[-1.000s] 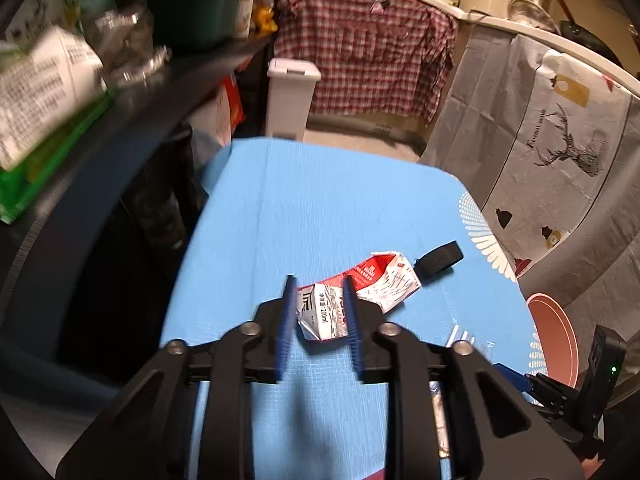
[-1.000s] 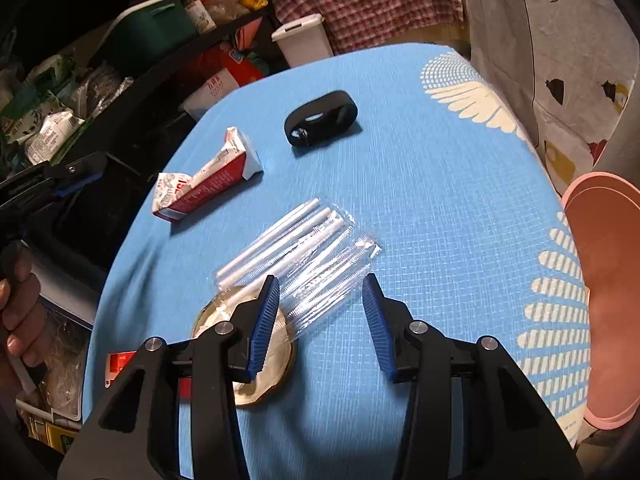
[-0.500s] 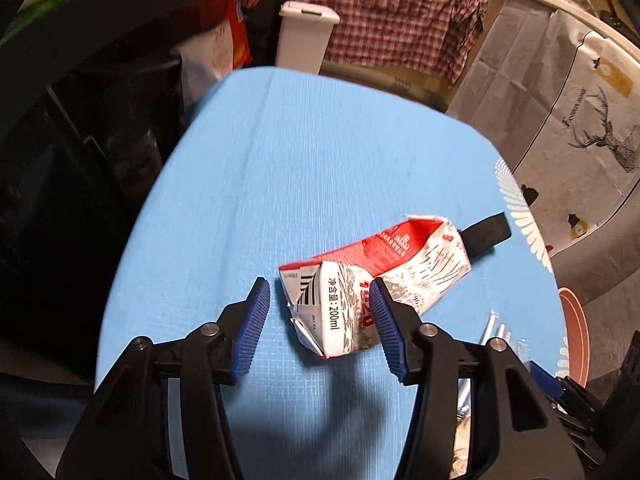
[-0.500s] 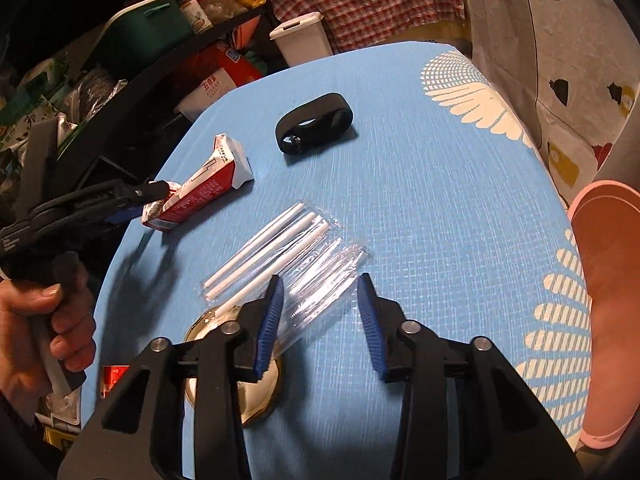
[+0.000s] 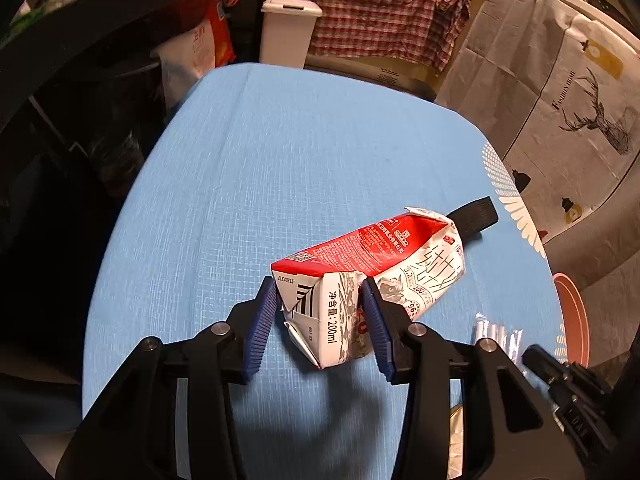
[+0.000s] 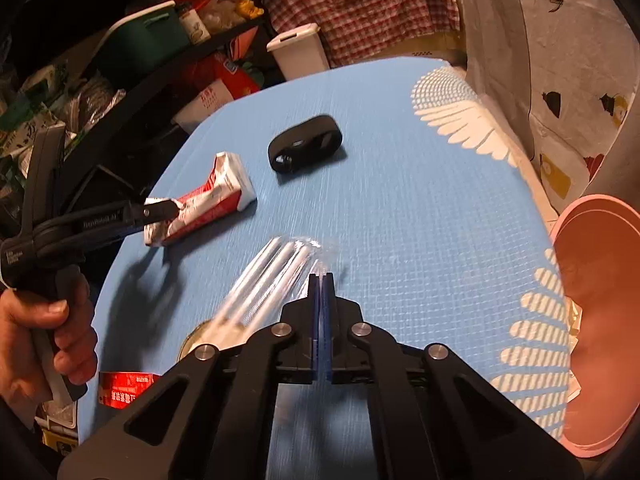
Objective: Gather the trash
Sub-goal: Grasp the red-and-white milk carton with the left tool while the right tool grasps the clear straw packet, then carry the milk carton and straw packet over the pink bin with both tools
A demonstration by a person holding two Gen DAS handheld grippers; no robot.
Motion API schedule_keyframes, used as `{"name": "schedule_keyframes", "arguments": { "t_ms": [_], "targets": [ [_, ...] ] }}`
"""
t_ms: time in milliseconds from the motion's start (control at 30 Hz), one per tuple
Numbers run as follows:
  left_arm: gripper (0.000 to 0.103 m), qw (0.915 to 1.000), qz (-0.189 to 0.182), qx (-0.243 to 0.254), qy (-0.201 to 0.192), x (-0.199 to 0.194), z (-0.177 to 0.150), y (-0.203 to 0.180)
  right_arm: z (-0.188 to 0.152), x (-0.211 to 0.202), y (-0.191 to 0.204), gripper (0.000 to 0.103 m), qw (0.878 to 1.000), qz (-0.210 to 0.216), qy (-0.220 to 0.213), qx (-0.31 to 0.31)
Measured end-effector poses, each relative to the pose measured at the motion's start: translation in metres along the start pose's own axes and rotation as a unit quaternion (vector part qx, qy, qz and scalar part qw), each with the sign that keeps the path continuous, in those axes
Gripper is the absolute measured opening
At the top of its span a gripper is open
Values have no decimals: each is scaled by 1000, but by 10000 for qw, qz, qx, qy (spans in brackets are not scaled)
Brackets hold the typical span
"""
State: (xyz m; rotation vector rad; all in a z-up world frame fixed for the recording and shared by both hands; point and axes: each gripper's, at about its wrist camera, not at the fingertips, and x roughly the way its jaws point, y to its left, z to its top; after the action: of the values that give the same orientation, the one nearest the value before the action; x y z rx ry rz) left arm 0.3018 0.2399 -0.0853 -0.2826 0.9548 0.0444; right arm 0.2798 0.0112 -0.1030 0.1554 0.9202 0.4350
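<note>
Blue cloth with a fine grid (image 6: 400, 208) covers the rounded table that both of your grippers face, with crowded dark shelving (image 6: 120, 64) on the far left, a white bin (image 6: 298, 54) and a plaid shirt (image 5: 380, 8) beyond the far edge, and a pink basin (image 6: 592, 280) off the right side. At the near left edge lie a red wrapper (image 6: 124, 390) and a round gold lid (image 6: 192, 344), the lid partly under other things. Your left hand (image 6: 44, 336) holds the left gripper (image 5: 320, 312), whose blue pads sit narrowly apart on either side of the near end of a crushed red and white milk carton (image 5: 372, 272); both pads touch or nearly touch it, and the carton lies on the cloth pointing toward the far right. Just beyond the carton's far end is a black strap loop (image 6: 306, 148). Right of the carton, a clear plastic sleeve of straws (image 6: 276, 276) lies diagonally. Your right gripper (image 6: 321, 284) has its pads pressed together at the sleeve's right edge, though you cannot tell whether plastic is caught between them.
</note>
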Motion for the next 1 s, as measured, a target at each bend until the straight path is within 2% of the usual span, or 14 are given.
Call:
{"name": "schedule_keyframes", "arguments": {
  "t_ms": [433,1000],
  "targets": [
    [40,9990,71,177,-402,-37,3,-12,7,-35,-8,1,9988,-74,-471,-112],
    [40,9960,-38,196,-872,-92,-14,-36,9,-90,-20,1,9950,-124,-976,-190]
  ]
}}
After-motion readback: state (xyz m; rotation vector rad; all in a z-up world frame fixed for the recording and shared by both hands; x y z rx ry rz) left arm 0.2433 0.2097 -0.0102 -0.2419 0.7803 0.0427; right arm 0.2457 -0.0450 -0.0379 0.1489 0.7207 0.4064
